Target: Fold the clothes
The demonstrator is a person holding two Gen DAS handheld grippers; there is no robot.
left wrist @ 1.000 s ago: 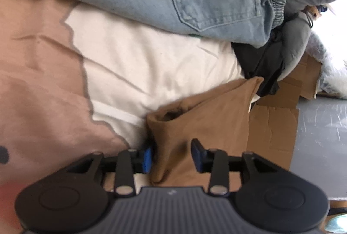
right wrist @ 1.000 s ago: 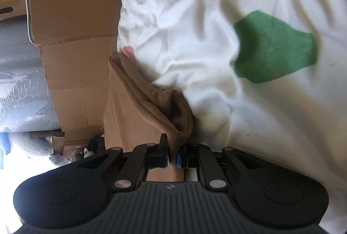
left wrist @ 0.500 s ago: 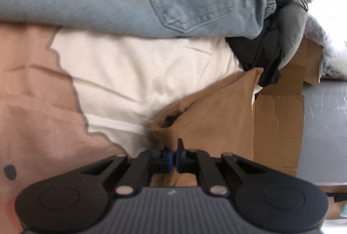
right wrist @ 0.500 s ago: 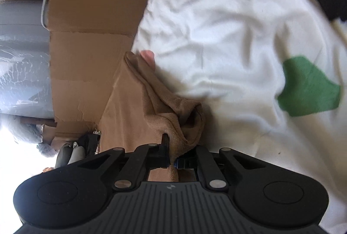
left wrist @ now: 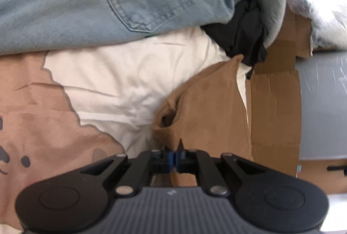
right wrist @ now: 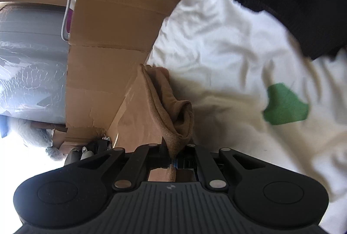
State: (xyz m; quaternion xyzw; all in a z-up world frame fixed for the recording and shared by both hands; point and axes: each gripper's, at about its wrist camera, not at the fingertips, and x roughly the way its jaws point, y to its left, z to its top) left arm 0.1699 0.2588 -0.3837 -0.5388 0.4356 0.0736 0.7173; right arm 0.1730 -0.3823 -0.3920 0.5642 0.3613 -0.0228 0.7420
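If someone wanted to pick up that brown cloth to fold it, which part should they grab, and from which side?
By its near hem, one corner in each hand-held gripper, coming in from the near side. The brown cloth lies limp with that edge toward the cameras, and both the left hand-held gripper and right hand-held gripper are pinched shut on it there.

left gripper (left wrist: 174, 158): black linkage arms, blue pads at 12 o'clock, silver pivot screws, round black discs at 8 and 4 o'clock | body: ribbed grey panel, small white logo | right gripper (right wrist: 173, 161): same build, blue pads, silver screws
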